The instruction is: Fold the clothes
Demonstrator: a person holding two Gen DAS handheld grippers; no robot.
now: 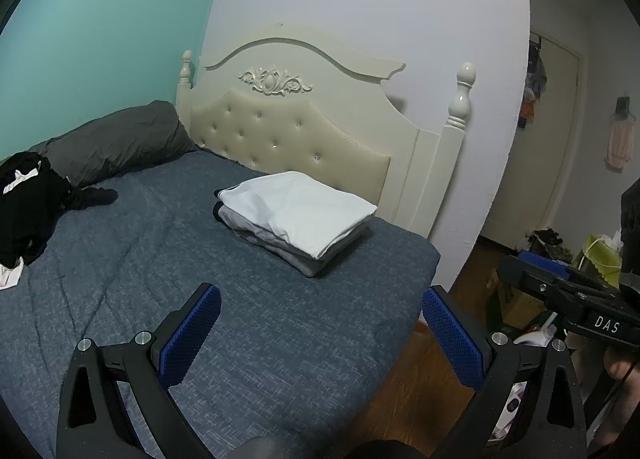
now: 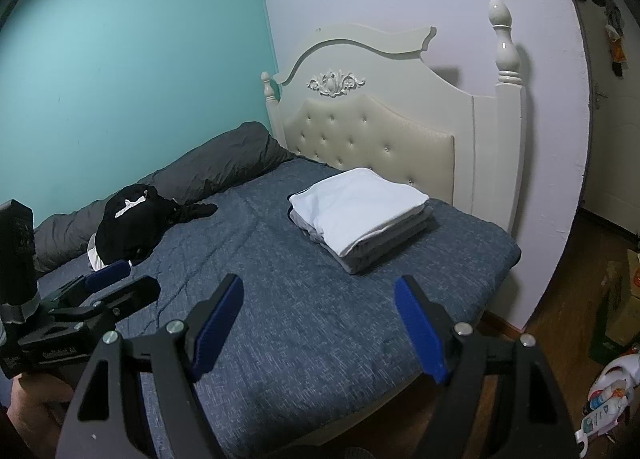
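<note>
Folded stack (image 1: 298, 215) — black heap (image 1: 28, 207) apart

I am looking into a bedroom in somebody's home. A bed (image 2: 360, 319) with a blue-grey quilted cover fills most of what I see, backed by a cream headboard (image 2: 372, 131) with tufted padding, a carved flourish and turned posts. A grey rolled duvet (image 2: 224, 167) lies along the turquoise wall (image 2: 120, 59); the wall behind the headboard is pale. On the cover sit a stack of folded clothes (image 2: 360, 211) and a heap of black clothes (image 2: 132, 219). Past the bed I see wooden flooring (image 1: 412, 391), a cream door (image 1: 548, 139) with garments hanging on it, and household clutter on the floor (image 2: 612, 391).
</note>
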